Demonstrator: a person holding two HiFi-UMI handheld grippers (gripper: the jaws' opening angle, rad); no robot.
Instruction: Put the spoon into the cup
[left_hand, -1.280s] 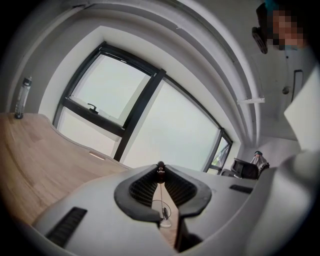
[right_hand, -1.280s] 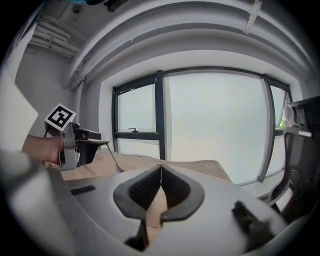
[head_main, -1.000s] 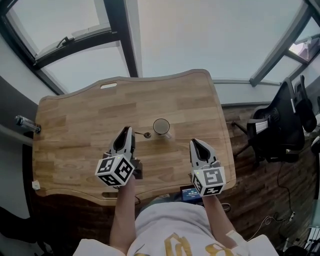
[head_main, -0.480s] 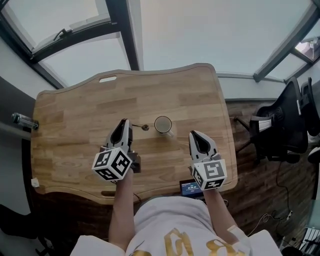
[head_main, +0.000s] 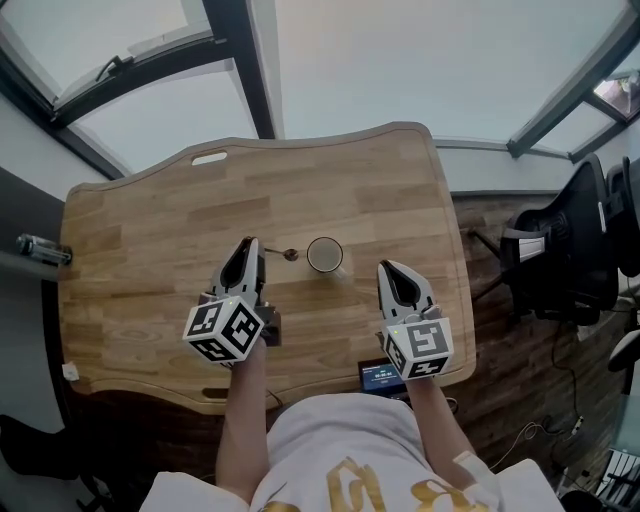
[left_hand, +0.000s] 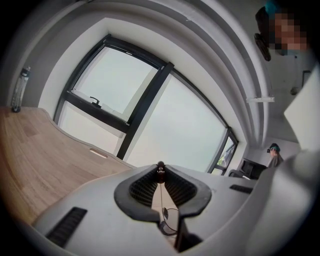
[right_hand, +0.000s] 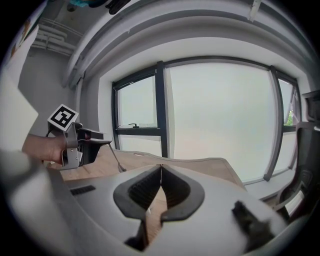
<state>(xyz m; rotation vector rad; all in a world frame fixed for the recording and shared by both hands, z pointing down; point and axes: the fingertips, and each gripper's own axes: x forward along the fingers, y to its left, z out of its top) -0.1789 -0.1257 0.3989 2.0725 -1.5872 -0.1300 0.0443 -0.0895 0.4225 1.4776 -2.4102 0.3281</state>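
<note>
A white cup (head_main: 324, 255) stands upright near the middle of the wooden table (head_main: 330, 180). My left gripper (head_main: 250, 247) is shut on the handle of a thin metal spoon (head_main: 283, 253), whose bowl hangs just left of the cup, apart from it. In the left gripper view the spoon's handle (left_hand: 161, 190) runs between the closed pads of the left gripper (left_hand: 160, 167). My right gripper (head_main: 392, 272) hovers to the right of the cup and nearer me, shut and empty. The right gripper view shows its jaws (right_hand: 161, 166) closed, with the spoon (right_hand: 115, 160) slanting down from the left gripper (right_hand: 95, 142).
A bottle (head_main: 35, 247) lies at the table's left edge. A small device with a lit screen (head_main: 380, 377) sits at the front edge near my body. A black office chair (head_main: 560, 250) stands off the right side. Large windows rise beyond the far edge.
Compared with a second ago, the left gripper and spoon sit slightly farther from me, level with the cup. Over the last half second almost nothing moved.
</note>
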